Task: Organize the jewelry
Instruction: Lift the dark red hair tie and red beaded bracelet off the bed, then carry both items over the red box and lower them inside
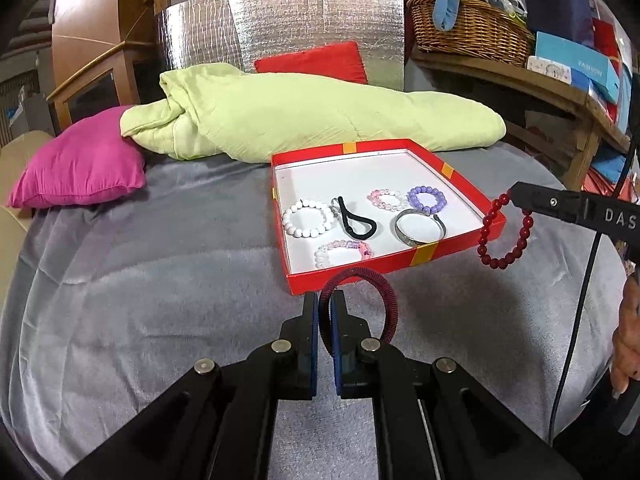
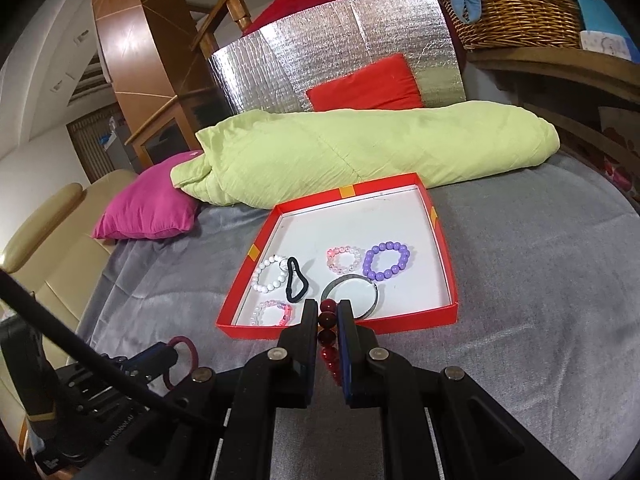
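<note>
**Ana:** Tongs first: the left tongs (image 1: 325, 300), low in the centre of the left wrist view, are pinched nearly closed on a dark maroon ribbed ring-shaped bangle (image 1: 376, 300), held by its left edge so most of the hoop sticks out to the right. The right tongs (image 2: 328, 312) are clamped on a dark red round-bead bracelet (image 1: 505, 236), which dangles from their tip at the right of that same view.

**Ben:** And where does it all go?

**Ana:** Into the shallow red cardboard box with a white floor (image 1: 468, 184), mid-frame on the grey plush bed cover (image 1: 160, 280). Already inside lie a white bead bracelet (image 1: 307, 218), a black elastic loop (image 1: 357, 220), a purple bead bracelet (image 1: 426, 199) and a silver metal cuff (image 1: 420, 226).

**Ben:** What worries you?

**Ana:** I'd say the red beads hang right at the box's right-hand wall, partly outside it. Let go there and the strand could drape over the rim or slide onto the bed. Its free loop swings, so it might also snag the wall and drag the light box.

**Ben:** And the bangle?

**Ana:** It is gripped off-centre, so it could pivot and slip, probably falling short of the near wall. Either piece could also land on the cuff and tangle.
</note>
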Tool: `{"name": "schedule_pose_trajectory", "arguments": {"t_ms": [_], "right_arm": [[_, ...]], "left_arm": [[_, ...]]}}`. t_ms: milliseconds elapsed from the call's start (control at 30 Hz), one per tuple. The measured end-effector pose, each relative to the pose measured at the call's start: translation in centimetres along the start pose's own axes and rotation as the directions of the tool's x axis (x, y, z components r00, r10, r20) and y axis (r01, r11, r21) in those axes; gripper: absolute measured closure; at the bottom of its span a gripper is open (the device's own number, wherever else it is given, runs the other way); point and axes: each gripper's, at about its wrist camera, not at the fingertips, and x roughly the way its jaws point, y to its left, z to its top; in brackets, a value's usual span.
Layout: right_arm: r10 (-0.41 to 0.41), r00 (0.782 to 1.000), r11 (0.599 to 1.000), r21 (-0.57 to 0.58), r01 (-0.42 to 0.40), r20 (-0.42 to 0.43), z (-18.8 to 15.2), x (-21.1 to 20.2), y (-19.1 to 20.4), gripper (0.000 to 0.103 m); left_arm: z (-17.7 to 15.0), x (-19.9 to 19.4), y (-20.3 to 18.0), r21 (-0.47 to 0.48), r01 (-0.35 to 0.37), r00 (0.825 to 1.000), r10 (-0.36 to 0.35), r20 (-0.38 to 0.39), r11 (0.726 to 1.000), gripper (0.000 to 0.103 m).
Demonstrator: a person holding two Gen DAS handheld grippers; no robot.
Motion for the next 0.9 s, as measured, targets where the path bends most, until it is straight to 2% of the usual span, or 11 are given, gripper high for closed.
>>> {"name": "schedule_pose_trajectory", "arguments": {"t_ms": [500,900], "right_arm": [[0.018,1.0,0.998,0.055,-0.019,0.021,0.7,-0.8,-1.4,0.093],[0.041,0.999,0.988,0.147,-0.046,0.032,1.6,-1.0,-3.5,0.093]], "left_arm": [[0.7,0.7,-2.4,0.047,-0.004,1.0,0.004,0.007,0.999,0.097],[1.4,0.3,-3.3,0.048,0.044,0.998,-0.046,0.053,0.998,0.097]]}}
